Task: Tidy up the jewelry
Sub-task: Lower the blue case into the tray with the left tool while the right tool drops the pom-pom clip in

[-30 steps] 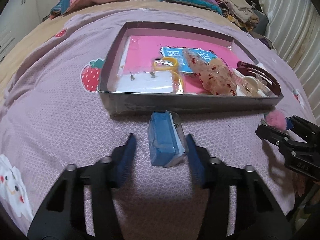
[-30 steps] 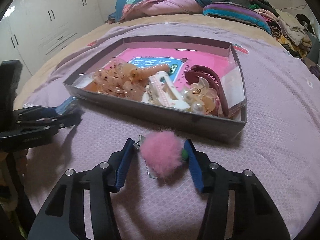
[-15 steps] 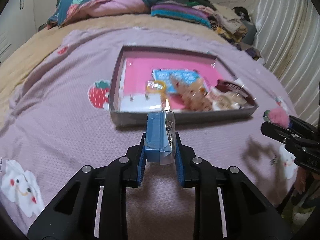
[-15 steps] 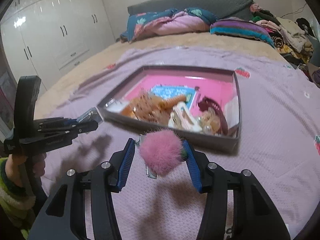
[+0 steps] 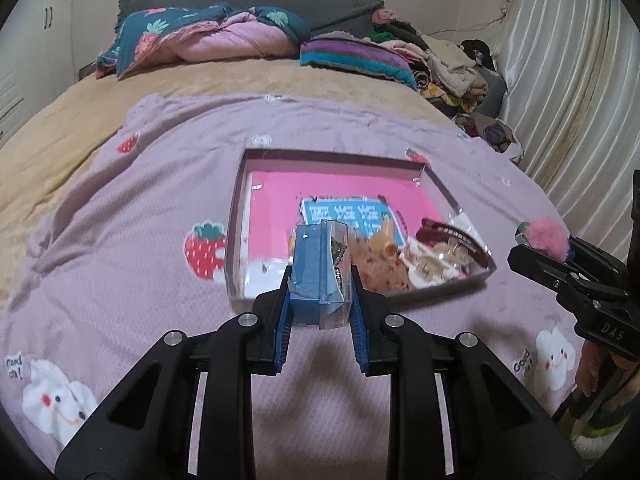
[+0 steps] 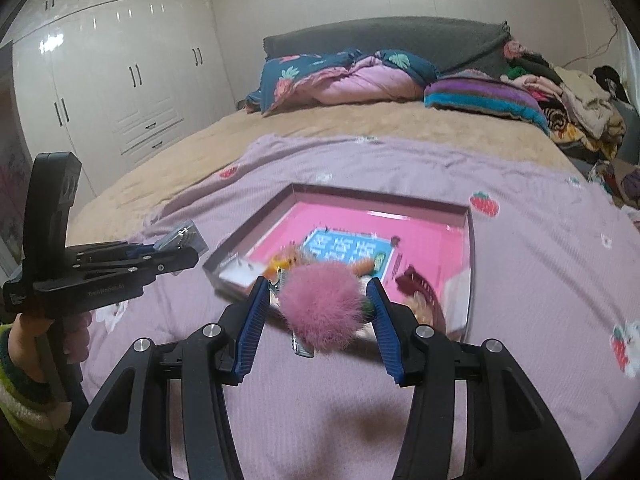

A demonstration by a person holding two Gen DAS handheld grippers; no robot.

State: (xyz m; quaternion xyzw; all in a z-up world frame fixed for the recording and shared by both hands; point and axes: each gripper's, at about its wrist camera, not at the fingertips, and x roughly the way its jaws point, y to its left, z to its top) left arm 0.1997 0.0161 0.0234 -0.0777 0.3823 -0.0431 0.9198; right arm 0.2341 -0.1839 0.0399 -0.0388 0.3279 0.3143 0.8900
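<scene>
Progress: mid-task | left claw [image 5: 320, 308] clamps blue jewelry box [image 5: 316, 268], right claw [image 6: 316, 312] pinches pink pom-pom clip [image 6: 320, 304], both above bedspread just short of tray [image 5: 236, 240] | remaining: both items into tray, beside hair clips [image 5: 444, 248] already inside

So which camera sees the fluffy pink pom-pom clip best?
The right wrist view: the pink pom-pom clip fills the middle, held between the right gripper pads. The left wrist view shows only a small pink tuft at the far right edge.

My blue-padded jaws flank a blue packet [image 5: 310, 270] and a pink pompom [image 6: 322, 312]; beyond, a pink-lined tray [image 5: 236, 236] on a strawberry-print lilac bedspread [image 5: 132, 220].
</scene>
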